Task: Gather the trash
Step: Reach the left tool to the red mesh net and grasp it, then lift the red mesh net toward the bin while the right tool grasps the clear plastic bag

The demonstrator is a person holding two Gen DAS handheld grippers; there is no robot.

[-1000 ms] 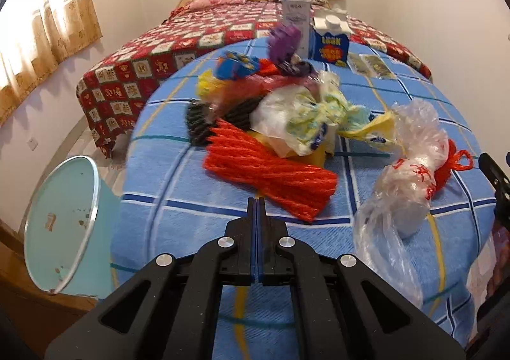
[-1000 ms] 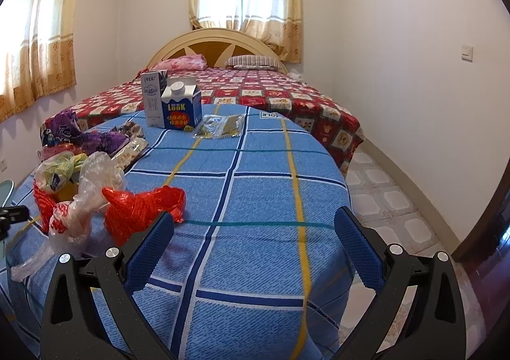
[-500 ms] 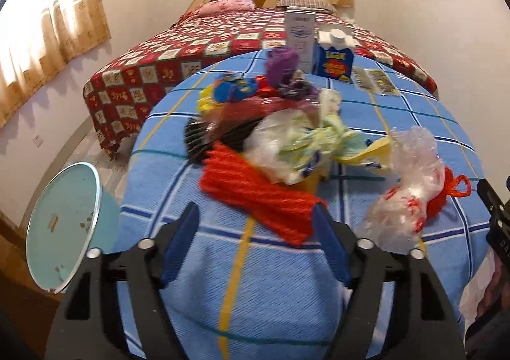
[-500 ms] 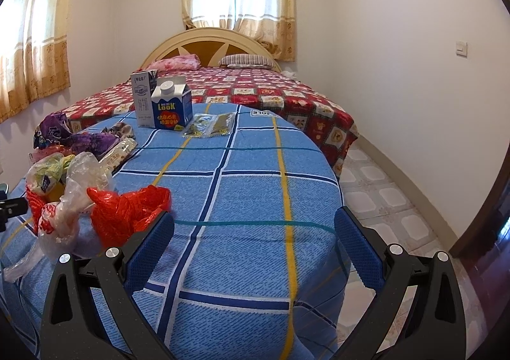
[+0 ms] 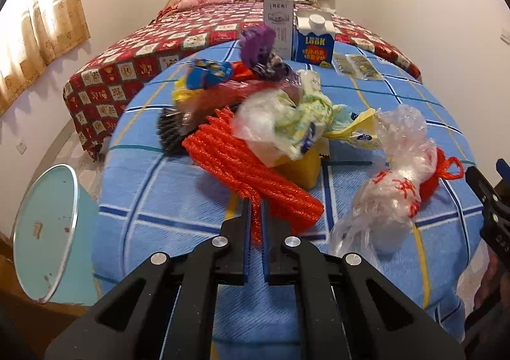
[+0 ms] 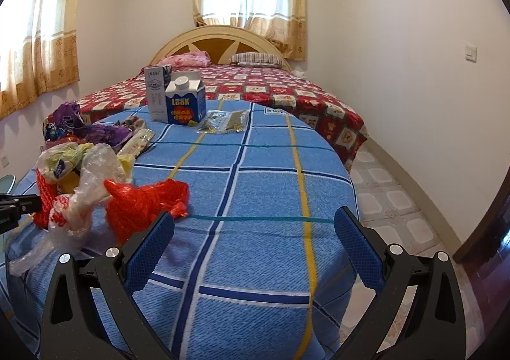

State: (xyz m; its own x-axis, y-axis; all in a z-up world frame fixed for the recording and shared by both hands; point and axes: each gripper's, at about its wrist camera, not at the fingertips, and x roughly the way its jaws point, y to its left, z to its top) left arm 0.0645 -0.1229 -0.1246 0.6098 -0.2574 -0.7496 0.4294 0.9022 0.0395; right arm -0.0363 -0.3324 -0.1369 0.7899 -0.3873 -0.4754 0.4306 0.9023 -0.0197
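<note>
The left gripper (image 5: 255, 223) has its jaws drawn narrow, and a strip of the red foam net (image 5: 242, 165) is pinched between the two fingers; the rest of this net lies on the blue checked tablecloth (image 5: 178, 188) and runs from the fingertips toward 11 o'clock. Behind the net, at 12 o'clock in the left wrist view, the trash is heaped together: a white and green plastic bag (image 5: 287, 124) on top of a yellow piece, a black net (image 5: 170, 130) at the left side of the heap, a blue and yellow wrapper (image 5: 207, 75) and a purple wrapper (image 5: 256, 41) farther back. At 2 o'clock lies a clear plastic bag (image 5: 392, 188) with red print, touching a red plastic bag (image 5: 436, 175) behind it. At the far edge of the table a blue milk carton (image 5: 314, 43) stands upright just beside a grey-white carton (image 5: 278, 25), and two flat sachets (image 5: 357, 68) lie near them. A light blue bin (image 5: 41, 232) is below the table edge at 8 o'clock, tilted so that its opening faces the camera. The right gripper (image 6: 253, 245) has its jaws wide apart and holds nothing; it hangs over a bare part of the cloth, with the red plastic bag (image 6: 143, 204) just beside its left finger at 10 o'clock. A bed (image 6: 271, 86) with a red patterned cover stands behind the table.
</note>
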